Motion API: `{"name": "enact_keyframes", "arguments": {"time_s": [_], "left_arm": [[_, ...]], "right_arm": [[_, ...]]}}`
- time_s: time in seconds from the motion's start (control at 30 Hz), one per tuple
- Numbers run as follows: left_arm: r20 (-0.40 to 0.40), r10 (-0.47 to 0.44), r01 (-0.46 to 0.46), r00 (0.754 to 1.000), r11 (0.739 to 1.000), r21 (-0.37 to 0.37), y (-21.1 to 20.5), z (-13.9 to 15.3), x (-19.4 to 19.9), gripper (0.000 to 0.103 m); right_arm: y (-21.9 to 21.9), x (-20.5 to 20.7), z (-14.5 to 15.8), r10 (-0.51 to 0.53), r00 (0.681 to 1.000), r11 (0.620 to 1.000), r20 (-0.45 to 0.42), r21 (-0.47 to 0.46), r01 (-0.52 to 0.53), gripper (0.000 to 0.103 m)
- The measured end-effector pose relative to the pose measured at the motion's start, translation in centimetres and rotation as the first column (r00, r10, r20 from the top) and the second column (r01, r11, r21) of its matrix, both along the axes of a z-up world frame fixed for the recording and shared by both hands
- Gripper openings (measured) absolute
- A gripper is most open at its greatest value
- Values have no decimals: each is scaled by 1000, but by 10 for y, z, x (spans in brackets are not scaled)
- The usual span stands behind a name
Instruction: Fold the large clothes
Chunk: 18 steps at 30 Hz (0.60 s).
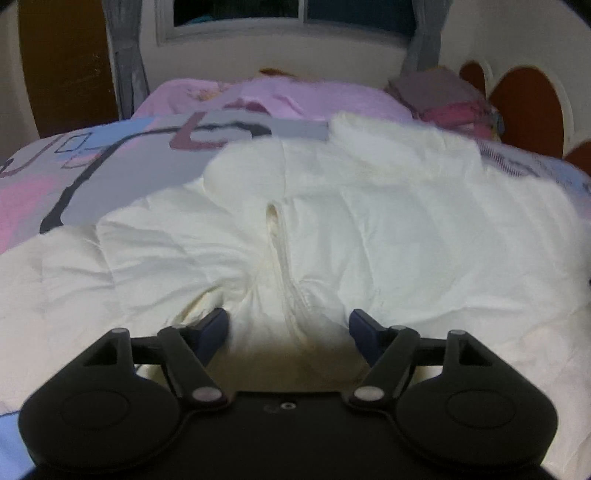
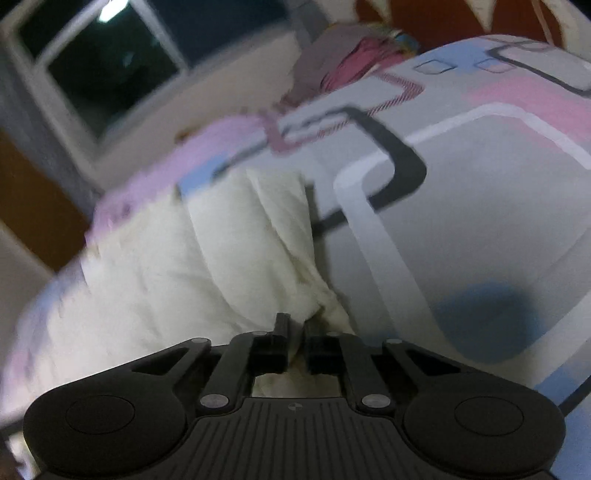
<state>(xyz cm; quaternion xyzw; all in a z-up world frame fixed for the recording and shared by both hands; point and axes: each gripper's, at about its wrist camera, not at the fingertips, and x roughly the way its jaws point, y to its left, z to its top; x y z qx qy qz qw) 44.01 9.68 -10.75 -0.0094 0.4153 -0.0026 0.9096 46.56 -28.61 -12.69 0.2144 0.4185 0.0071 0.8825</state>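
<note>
While the left gripper [image 1: 288, 325] hangs released, its blue-padded fingers spread to either side of a bunched ridge of cloth without pinching it, the right gripper [image 2: 295, 332] is clenched on a gathered corner of the large cream-white cotton garment [image 1: 369, 229]. That garment lies spread and rumpled across the bed's grey, pink and blue patterned cover [image 1: 55, 177], one sleeve-like flap doubled toward its middle. Folding seems barely begun: at most one flap is turned in, creases remain, and no compact stack shows. Farther off lie a lilac blanket [image 1: 288, 96], a heap of pink and grey clothes [image 1: 443, 99], then the dark window [image 1: 295, 11].
</note>
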Motion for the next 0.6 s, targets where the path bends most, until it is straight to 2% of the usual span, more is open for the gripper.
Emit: {"name": "enact_keyframes", "arguments": {"time_s": [0.07, 0.1, 0.13, 0.2, 0.27, 0.33, 0.43, 0.47, 0.53, 0.6], "left_arm": [[15, 8, -8, 1000, 1000, 2, 4, 8, -5, 73], [43, 23, -24, 999, 999, 27, 6, 16, -10, 75], [84, 30, -35, 996, 998, 57, 5, 25, -14, 83], [148, 14, -23, 989, 998, 60, -3, 40, -10, 86], [163, -36, 28, 986, 998, 52, -19, 45, 7, 86], [131, -71, 68, 989, 997, 27, -35, 38, 27, 84], [28, -79, 78, 996, 995, 59, -47, 9, 52, 86], [-11, -83, 83, 997, 996, 45, -46, -1, 57, 92], [-27, -72, 72, 997, 997, -7, -39, -13, 58, 94], [-31, -72, 73, 997, 997, 17, -42, -12, 56, 93]], "right_arm": [[1, -8, 27, 15, 999, 995, 40, -100, -11, 22], [5, -14, 44, 37, 994, 986, 105, -167, -19, 46], [12, -16, 58, 76, 984, 975, 158, -218, -40, 59], [31, 4, 69, 156, 969, 953, 194, -288, -96, 58], [49, 33, 65, 215, 957, 934, 193, -326, -144, 58], [64, 64, 49, 242, 959, 917, 149, -358, -176, 35], [67, 96, 15, 221, 975, 896, 29, -402, -191, 34], [65, 103, 0, 224, 974, 899, -19, -382, -214, 34], [63, 100, -11, 237, 971, 894, -15, -389, -224, 34], [63, 97, -7, 244, 969, 877, -25, -420, -232, 34]]}}
